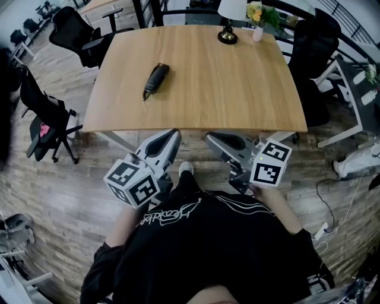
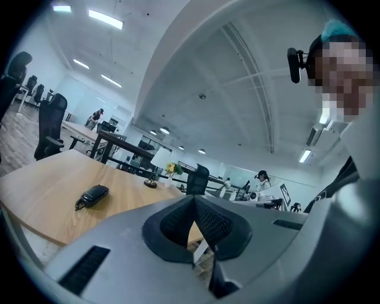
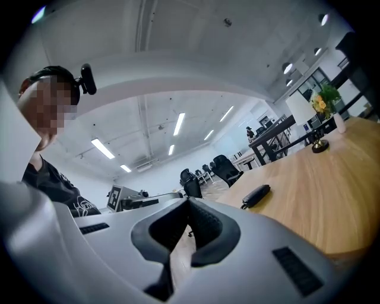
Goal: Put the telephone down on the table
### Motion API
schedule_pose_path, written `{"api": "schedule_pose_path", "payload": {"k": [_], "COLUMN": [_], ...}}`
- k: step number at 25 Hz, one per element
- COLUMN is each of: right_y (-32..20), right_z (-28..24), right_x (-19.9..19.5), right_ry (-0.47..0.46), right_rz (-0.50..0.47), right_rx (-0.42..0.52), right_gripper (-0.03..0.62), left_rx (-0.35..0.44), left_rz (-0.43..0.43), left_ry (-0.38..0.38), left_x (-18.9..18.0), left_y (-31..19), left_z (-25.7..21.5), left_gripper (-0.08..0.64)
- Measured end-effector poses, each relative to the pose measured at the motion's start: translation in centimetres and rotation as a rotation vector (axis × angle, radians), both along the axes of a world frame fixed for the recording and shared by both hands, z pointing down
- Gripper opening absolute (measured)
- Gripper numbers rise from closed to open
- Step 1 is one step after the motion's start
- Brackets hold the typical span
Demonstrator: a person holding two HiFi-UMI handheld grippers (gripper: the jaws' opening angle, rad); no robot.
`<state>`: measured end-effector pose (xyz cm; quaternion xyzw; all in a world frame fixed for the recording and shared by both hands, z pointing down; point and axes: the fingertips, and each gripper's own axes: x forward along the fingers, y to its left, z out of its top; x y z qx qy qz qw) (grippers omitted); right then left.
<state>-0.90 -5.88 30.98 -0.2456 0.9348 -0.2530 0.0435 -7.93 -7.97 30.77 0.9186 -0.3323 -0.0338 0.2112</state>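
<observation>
telephone (image 1: 157, 79): black, oblong, flat on pale wood table (image 1: 225, 83), left of centre, nothing near it | left tongs (image 1: 173, 135), right tongs (image 1: 212, 138): grey, both pressed together, empty, below table's near edge | top edge: lamp (image 1: 228, 24), flowers (image 1: 256, 12) | upper left: black office chair (image 1: 74, 32) | shirt script unreadable

I saw a black shirt (image 1: 208, 249) with white script print; the left gripper (image 1: 176, 134) and right gripper (image 1: 209, 138) wore grey shells, each bearing a black-and-white marker cube (image 1: 133, 183).
</observation>
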Motion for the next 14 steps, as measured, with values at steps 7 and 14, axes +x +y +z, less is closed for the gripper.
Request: {"api": "schedule_pose_path", "payload": {"k": [7,14], "right_y": [1.0,1.2], "right_z": [0.1,0.1], "right_x": [0.2,0.4], "right_ry": [0.014,0.013], "right_rz": [0.009,0.009], "right_rx": [0.006,0.012], "right_gripper": [0.038,0.038], "left_rx": [0.031,0.013], "left_rz": [0.015,0.017], "left_ry": [-0.027,-0.003], "left_x": [0.6,0.5], "left_y": [1.2,1.0], "left_z": [-0.3,-0.1], "left_gripper": [0.008,0.008]}}
